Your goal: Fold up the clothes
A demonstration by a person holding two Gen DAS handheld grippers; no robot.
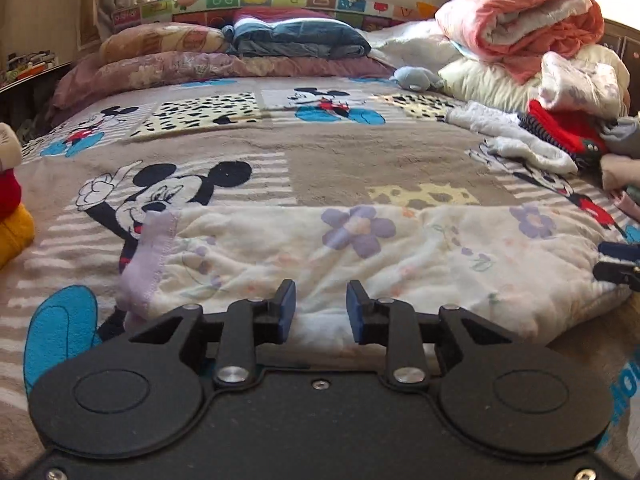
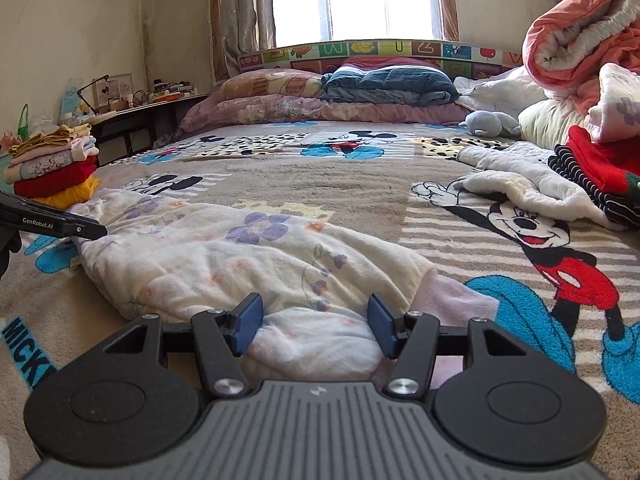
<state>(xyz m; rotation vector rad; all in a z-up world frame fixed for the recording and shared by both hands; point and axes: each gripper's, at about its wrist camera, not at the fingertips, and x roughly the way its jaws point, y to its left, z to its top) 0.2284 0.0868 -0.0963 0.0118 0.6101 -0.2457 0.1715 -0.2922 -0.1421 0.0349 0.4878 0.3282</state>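
— Two things fill most of what we see: the bed [image 2: 340,184] with its cartoon-mouse blanket, and the floral garment [image 2: 248,256] stretched lengthwise across its near edge. Why laid out like that?

— We'd say it lies flat so both ends can be reached at once. Its lilac cuff [image 1: 148,256] pokes out at one side, and the cloth already looks doubled over, though from this low angle we can't be sure how many layers there are.

— And the piles either side?

— We read the folded stack [image 2: 56,172] as the finished pile, kept well apart from the unfolded heap [image 2: 592,172], so done and undone don't mix.

— Now the tongs.

— Our left tongs [image 1: 321,312] sit at the garment's near hem, jaws moderately apart, holding nothing; cloth shows between them but isn't pinched. Our right tongs [image 2: 316,330] are spread wider, straddling a puffed bulge of the same garment, also ungripped. We judge both are lined up on the near edge to pinch it for the next fold.
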